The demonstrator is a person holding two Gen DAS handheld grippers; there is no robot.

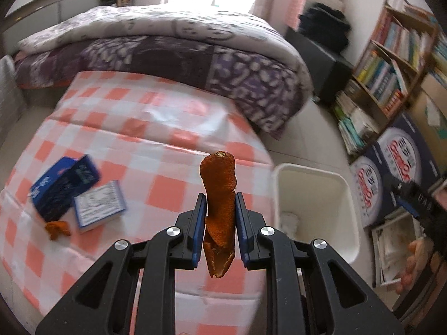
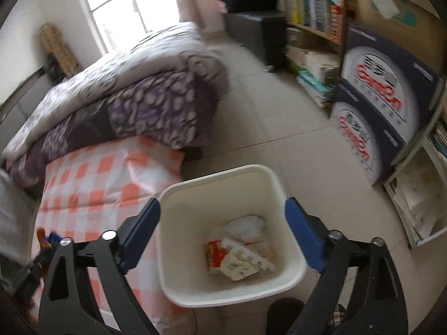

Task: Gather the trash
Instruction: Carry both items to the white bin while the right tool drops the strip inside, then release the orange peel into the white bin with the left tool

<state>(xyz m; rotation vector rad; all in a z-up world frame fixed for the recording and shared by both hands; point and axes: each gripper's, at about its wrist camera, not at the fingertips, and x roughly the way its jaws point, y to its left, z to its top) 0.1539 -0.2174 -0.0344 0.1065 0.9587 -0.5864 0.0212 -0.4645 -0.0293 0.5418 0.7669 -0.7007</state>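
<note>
Clamped between the blue pads of the left gripper (image 1: 218, 209) is a long strip of orange peel (image 1: 219, 195), standing upright with its stem end above the fingertips and its curled lower end hanging below them. This gripper hangs over the near right part of the tabletop (image 1: 134, 128), which is covered in an orange-and-white checked cloth. Near the left edge of the tabletop lie a dark blue box (image 1: 62, 185), a small white-faced packet (image 1: 99, 206) just beside it, and a second, smaller piece of peel (image 1: 57, 229) touching the blue box's near end.

Off the tabletop's right edge, on the tiled floor, stands a white bin (image 1: 339, 184). In the right wrist view, the right gripper (image 2: 222, 209) is spread wide with nothing between its pads, poised above the bin (image 2: 178, 251). Inside the bin lie a crumpled white tissue (image 2: 245, 226), a red-and-yellow wrapper (image 2: 213, 252) and a white toothed foam piece (image 2: 245, 254).

Beyond the tabletop's far edge is a bed with a purple and white patterned quilt (image 1: 173, 47). A bookshelf (image 1: 391, 61) and printed cardboard boxes (image 1: 396, 167) line the right wall. The person's hand (image 1: 413, 265) holding the right gripper shows at the right edge of the left wrist view.
</note>
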